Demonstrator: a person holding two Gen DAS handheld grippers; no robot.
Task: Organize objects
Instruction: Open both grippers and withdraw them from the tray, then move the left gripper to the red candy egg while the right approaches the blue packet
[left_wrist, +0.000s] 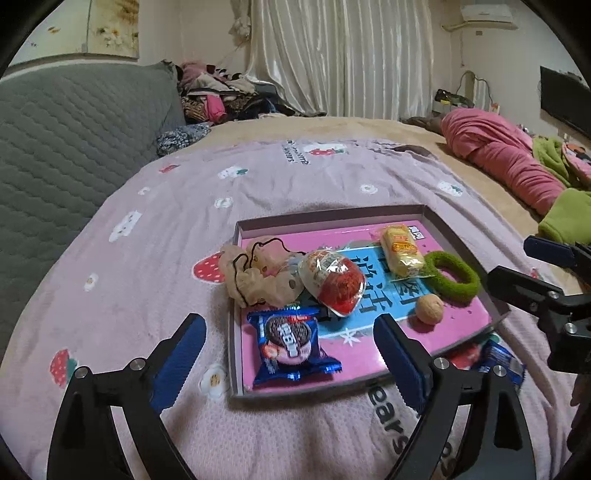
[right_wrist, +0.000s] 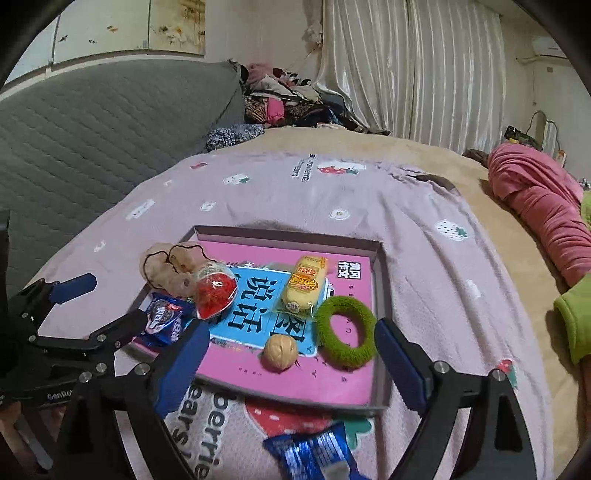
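A shallow pink tray (left_wrist: 460, 236) (right_wrist: 380, 314) lies on the blanket. In it are a blue cookie packet (left_wrist: 291, 343) (right_wrist: 164, 319), a red-and-white snack packet (left_wrist: 332, 282) (right_wrist: 214, 291), a yellow cake packet (left_wrist: 402, 251) (right_wrist: 304, 282), a green hair ring (left_wrist: 452, 277) (right_wrist: 345, 332), a walnut (left_wrist: 429, 308) (right_wrist: 280, 350) and a beige scrunchie (left_wrist: 255, 278) (right_wrist: 168, 267) on the rim. My left gripper (left_wrist: 290, 341) is open around the cookie packet. My right gripper (right_wrist: 291, 356) is open and empty above the tray's near edge. A second blue packet (right_wrist: 314, 456) (left_wrist: 498, 360) lies outside the tray.
The lilac strawberry blanket (left_wrist: 295, 177) covers the bed. A grey quilted headboard (left_wrist: 74, 129) stands at the left. Pink bedding (left_wrist: 498, 155) and a green cloth (left_wrist: 569, 218) lie at the right. A clothes pile (left_wrist: 221, 96) and curtains are at the back.
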